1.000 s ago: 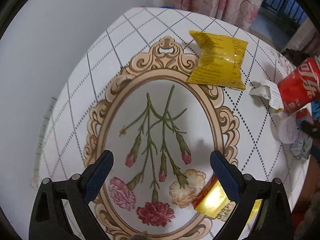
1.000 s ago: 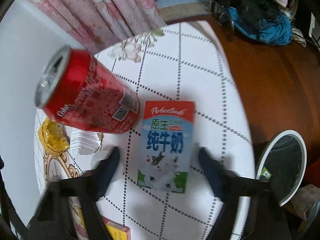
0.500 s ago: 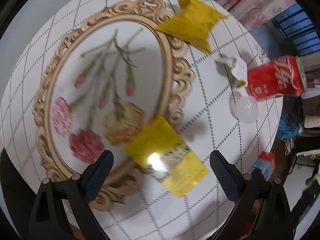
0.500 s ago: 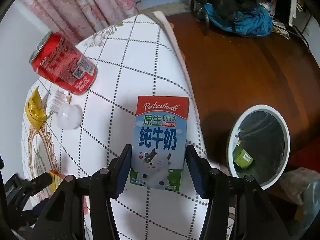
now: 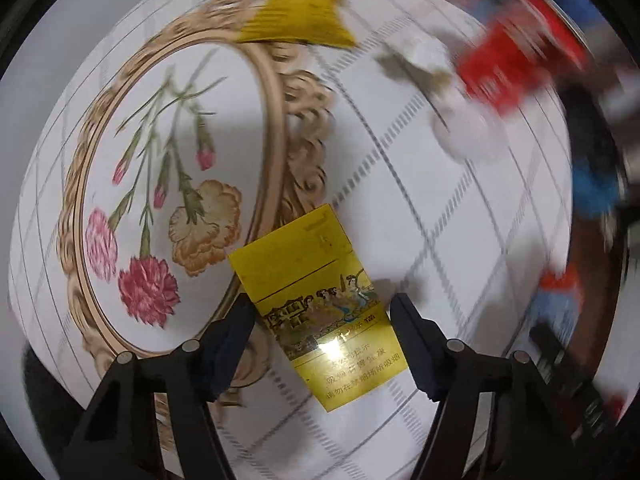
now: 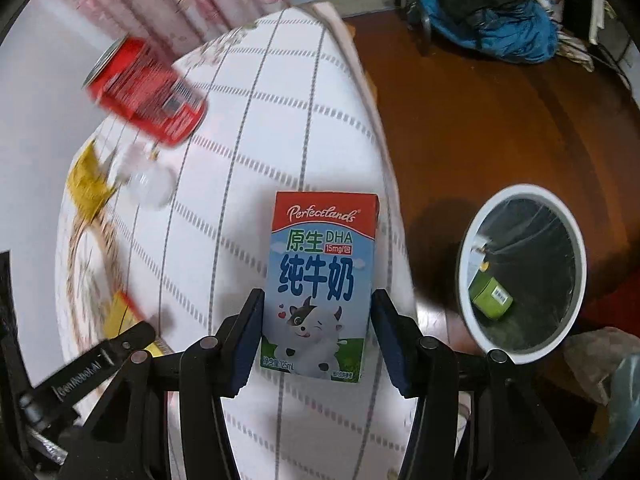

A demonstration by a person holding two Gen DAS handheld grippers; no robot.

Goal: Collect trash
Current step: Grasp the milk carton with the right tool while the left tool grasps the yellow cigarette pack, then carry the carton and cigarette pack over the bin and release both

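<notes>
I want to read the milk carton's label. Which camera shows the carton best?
The right wrist view: the milk carton fills the centre, sharp and front-on, between the right gripper fingers. The left wrist view shows it only as a small red-and-blue blur at the table's edge.

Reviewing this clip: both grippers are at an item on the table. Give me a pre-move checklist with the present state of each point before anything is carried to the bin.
1. Right gripper clamped on the milk carton: ok, both pads touch its sides.
2. Carton upright in the grip: ok.
3. Left gripper straddling the yellow cigarette pack: ok, one finger on each side.
4. Left gripper closed on the pack: not ok, gaps show on both sides.
5. Bin open: ok, the opening is uncovered, a green box lies inside.
6. Carton lifted off the table: cannot tell.
</notes>
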